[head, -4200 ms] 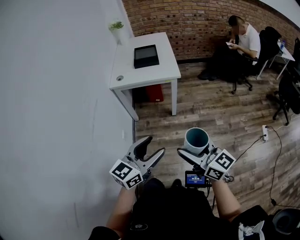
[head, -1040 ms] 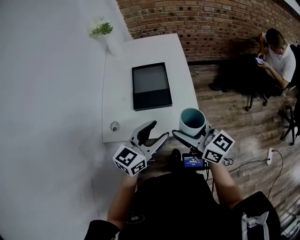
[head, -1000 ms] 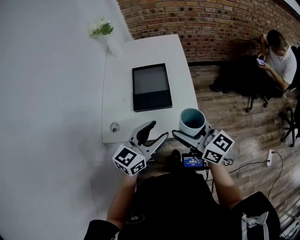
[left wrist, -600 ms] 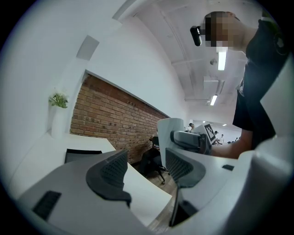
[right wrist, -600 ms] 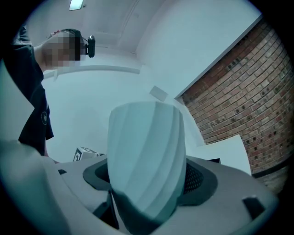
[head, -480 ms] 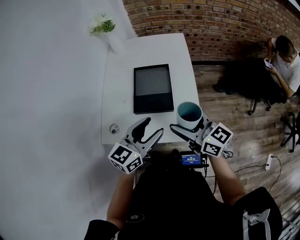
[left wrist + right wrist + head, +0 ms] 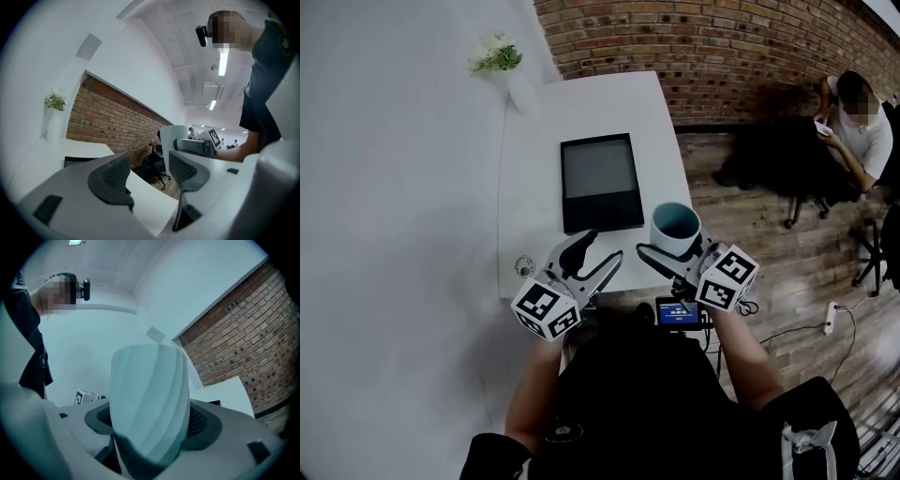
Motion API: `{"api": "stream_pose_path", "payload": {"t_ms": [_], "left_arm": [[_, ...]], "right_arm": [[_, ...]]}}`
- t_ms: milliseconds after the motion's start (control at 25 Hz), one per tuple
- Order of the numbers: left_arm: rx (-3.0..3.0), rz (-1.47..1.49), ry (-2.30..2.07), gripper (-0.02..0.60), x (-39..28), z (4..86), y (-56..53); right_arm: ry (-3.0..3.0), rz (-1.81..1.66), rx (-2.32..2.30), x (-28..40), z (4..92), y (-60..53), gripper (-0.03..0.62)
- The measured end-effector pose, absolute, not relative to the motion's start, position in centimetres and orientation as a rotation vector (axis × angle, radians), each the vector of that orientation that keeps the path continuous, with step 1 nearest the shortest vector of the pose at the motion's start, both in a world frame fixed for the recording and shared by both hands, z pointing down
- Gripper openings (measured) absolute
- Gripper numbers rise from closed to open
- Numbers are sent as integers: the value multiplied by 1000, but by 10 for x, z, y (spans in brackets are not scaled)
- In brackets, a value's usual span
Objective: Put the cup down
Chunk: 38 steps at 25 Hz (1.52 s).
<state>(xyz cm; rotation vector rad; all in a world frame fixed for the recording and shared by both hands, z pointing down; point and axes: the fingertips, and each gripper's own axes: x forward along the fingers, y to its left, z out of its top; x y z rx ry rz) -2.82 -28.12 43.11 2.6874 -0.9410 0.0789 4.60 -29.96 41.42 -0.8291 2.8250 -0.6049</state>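
Two walls at the back, one plain white wall (image 7: 384,234), one brick wall (image 7: 722,37), above a wood floor (image 7: 769,234) shown in full by the head view alone. White desk (image 7: 581,103) set against the white wall. Seated person (image 7: 858,122) far off to the right, well apart from the desk. Black slab (image 7: 599,182) lying flat mid-desk.

Left hand-held gripper (image 7: 600,247) at the desk's near edge, spread wide and gripping nothing; only desktop and room between the pads in the left gripper view. Right hand-held gripper (image 7: 673,251) just beside it, clamped on the cup (image 7: 675,228), pads pressed to both sides in the right gripper view. Cup upright, mouth up, over the desk's near right corner; impossible to tell whether touching the desktop. Teal inside visible from the head view only; pale ribbed outer wall filling the right gripper view.

Potted plant (image 7: 495,56) at the desk's far left corner, glimpsed again in the left gripper view but hidden from the right.
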Motion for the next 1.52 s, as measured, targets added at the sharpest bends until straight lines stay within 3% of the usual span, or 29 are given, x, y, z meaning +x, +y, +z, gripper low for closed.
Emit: {"api": "stream_pose_path", "payload": {"t_ms": [760,1160,1520], "left_arm": [[2657,87,-1035,267,-69,436,-306],[2581,61,-1132,265,-100,462,-309],[2509,74,-1183,267,-108,469,-305]], "right_arm": [[2936,-599,-768,-5,465,-388,365],[3065,-636,-899,-56,564,-453,364],[3249,-392,-1154,-67,603,-462,364]]}}
